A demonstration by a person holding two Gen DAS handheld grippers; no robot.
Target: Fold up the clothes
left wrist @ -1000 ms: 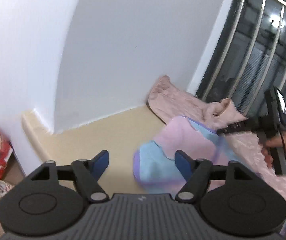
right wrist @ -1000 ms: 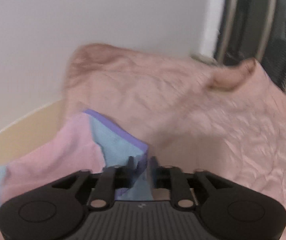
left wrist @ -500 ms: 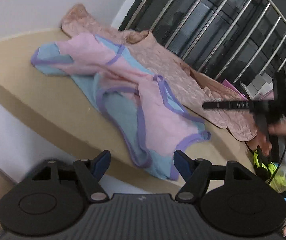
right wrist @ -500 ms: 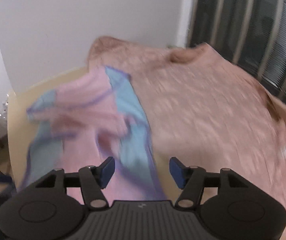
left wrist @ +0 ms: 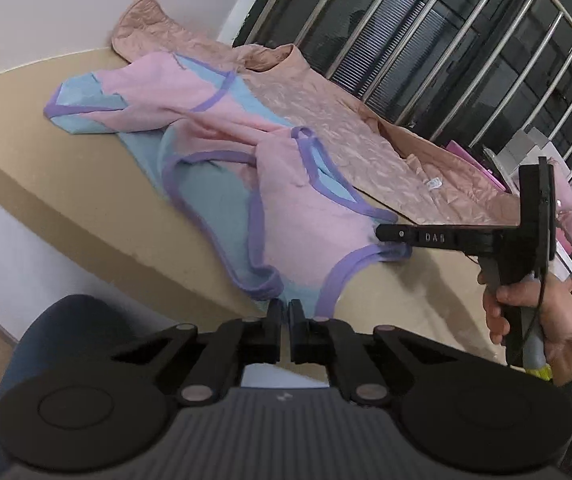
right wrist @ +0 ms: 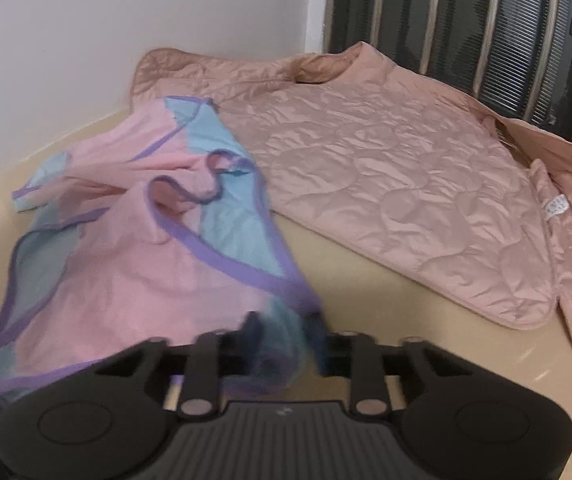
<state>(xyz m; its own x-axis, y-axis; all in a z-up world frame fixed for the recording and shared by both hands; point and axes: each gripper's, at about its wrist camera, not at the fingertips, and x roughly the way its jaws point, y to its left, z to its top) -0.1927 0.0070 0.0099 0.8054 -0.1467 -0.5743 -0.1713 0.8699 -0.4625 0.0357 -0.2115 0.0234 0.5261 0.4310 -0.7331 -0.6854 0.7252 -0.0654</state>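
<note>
A pink and light-blue garment [left wrist: 286,216] with purple trim lies crumpled on a beige table [left wrist: 66,168]. Its near hem hangs over the table's front edge. My left gripper [left wrist: 285,312] is at that hem, fingers pressed almost together on the trim. My right gripper [right wrist: 285,332] has its fingers narrowed around the garment's [right wrist: 126,280] right corner, with blurred cloth bunched between them. In the left wrist view the right gripper [left wrist: 382,234] reaches in from the side, held by a hand [left wrist: 534,312].
A pink quilted jacket [right wrist: 406,184] is spread over the table's far side against a white wall and a barred window [left wrist: 446,40]. Boxes and pink items [left wrist: 526,148] are piled at the far right. Bare tabletop [right wrist: 366,280] lies between the two clothes.
Both grippers were open half a second ago. The left one has dropped to the near hem and shut; the right one has come down on the garment's right corner and narrowed on it.
</note>
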